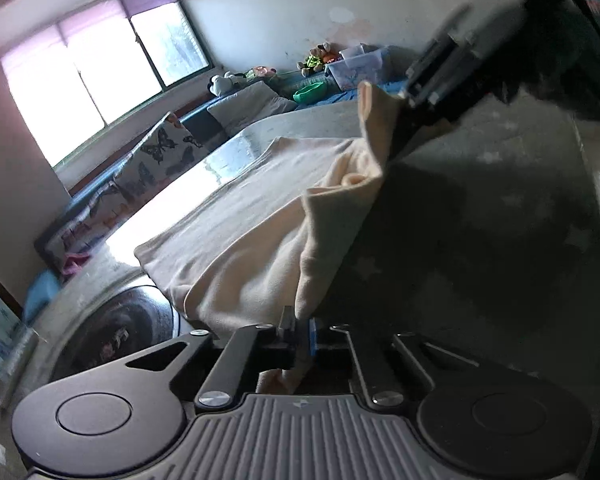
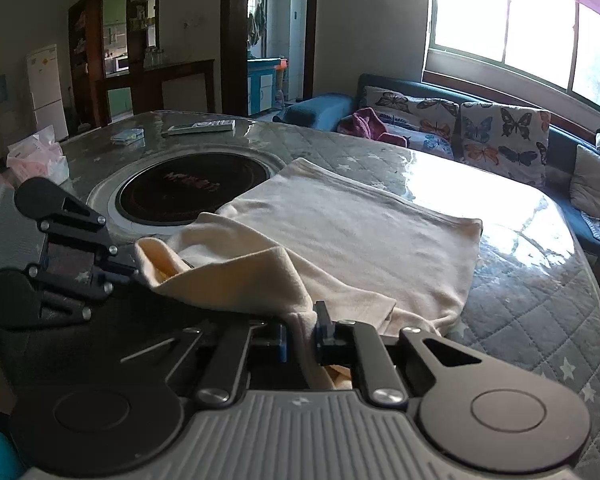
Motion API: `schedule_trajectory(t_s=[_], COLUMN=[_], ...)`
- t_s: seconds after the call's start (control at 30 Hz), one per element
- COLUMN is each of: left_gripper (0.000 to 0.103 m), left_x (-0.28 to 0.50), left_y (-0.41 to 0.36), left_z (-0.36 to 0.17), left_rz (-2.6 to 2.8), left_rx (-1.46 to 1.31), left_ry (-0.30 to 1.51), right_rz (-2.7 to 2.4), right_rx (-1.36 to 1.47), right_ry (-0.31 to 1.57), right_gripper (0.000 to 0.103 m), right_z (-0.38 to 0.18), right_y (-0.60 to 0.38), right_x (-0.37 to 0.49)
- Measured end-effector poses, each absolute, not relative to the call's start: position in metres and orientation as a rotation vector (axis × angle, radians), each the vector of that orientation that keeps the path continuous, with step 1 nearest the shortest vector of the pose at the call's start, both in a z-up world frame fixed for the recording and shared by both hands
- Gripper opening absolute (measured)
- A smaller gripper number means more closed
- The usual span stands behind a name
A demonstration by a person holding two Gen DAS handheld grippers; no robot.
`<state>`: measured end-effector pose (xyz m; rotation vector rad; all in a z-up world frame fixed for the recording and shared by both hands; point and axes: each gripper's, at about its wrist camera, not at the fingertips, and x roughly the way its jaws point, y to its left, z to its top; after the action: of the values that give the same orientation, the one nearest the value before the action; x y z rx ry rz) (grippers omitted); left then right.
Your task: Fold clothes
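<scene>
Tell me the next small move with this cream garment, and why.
Probably carry both pinched points forward together over the flat part, then lower them. The left gripper and right gripper are each shut on the near edge of the cream garment, which is lifted, while the far half lies flat on the quilted table cover. That would lay the lifted edge over the far half.

Beyond the jaws, bright window [image 2: 540,28] above a blue sofa [image 2: 572,136] with butterfly cushions [image 2: 504,136]; left of them, dark doorway [image 2: 276,36], white fridge [image 2: 46,88], pale walls [image 1: 284,12].
</scene>
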<state>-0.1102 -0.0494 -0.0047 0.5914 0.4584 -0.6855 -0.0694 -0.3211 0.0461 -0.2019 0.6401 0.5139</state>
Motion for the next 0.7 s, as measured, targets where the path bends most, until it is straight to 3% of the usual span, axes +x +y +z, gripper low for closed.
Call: schedule_trajectory(t_s=[0.5, 0.7], left_gripper=[0.005, 0.005], left_x=[-0.201, -0.166], left_y=[-0.009, -0.02], left_z=[0.072, 0.085], left_rz=[-0.799, -0.758], left_rx=[0.395, 0.399], left_ry=[0.489, 0.453], right_rz=[0.659, 0.649], right_rx=[-0.233, -0.205], right_ry=[0.692, 0.672], right_gripper=[0.009, 0.008], right_z=[0.1, 0.114], right_y=[-0.33, -0.337], right_x=[-0.174, -0.15])
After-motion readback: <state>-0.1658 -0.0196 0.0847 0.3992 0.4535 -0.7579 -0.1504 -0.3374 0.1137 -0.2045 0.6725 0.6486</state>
